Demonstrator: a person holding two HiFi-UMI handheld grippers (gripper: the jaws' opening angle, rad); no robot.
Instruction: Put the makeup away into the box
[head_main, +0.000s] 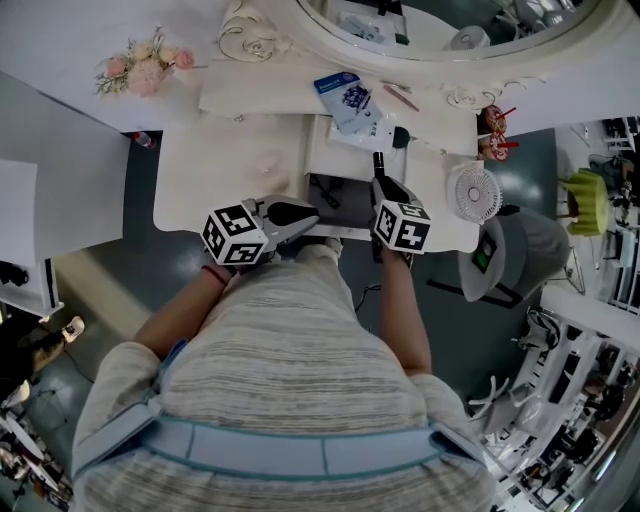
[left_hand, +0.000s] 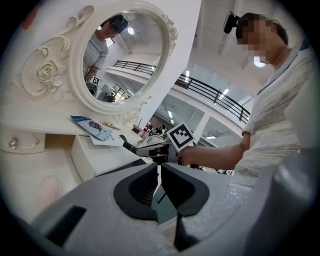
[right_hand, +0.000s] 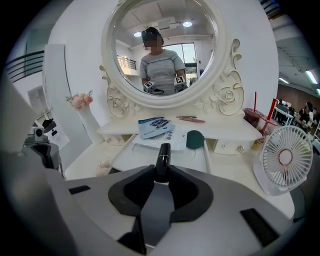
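Head view: right gripper points the black makeup tube to 12 o'clock. The white box sits on the table, near, at approx. 11.

Left gripper view: left gripper jaws together, nothing in them.

Right gripper view: jaws clamped on the tube's base only. We reckon it could pivot or slip, esp. if the tip clips the box rim or the blue packet.

Left hand-held gripper closed, right clamped

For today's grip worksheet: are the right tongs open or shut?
The right tongs are shut on a black tube: both pads press its sides, its end sticking out ahead.
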